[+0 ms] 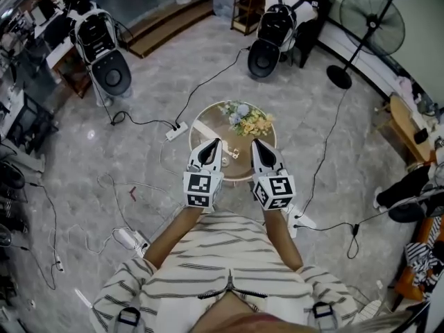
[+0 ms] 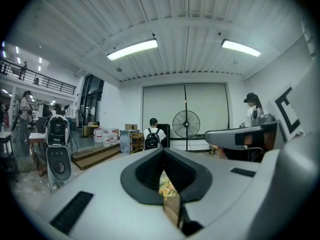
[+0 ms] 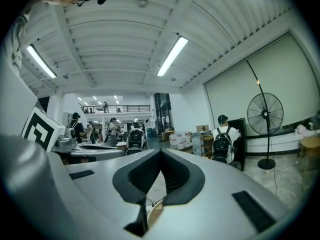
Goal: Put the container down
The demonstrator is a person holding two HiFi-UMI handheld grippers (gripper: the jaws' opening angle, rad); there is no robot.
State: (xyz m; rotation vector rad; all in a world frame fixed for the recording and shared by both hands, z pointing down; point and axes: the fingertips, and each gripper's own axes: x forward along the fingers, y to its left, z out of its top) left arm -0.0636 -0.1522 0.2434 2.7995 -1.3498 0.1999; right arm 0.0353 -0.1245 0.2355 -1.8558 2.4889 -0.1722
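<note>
Progress: we judge the put-down done, with only backing off left, since neither gripper carries anything. Table point(image 1: 236, 168) sits centre frame. The flower arrangement point(image 1: 248, 120), which we take for the container (vessel under the blooms not visible), stands on the table's upper right part. Below it, left gripper point(image 1: 216, 141) and right gripper point(image 1: 255, 142) hover over the table's lower half, jaws closed and empty, tips near the flowers but clear of them. A small object point(image 1: 234, 154) lies between the tips; we can't identify it.
</note>
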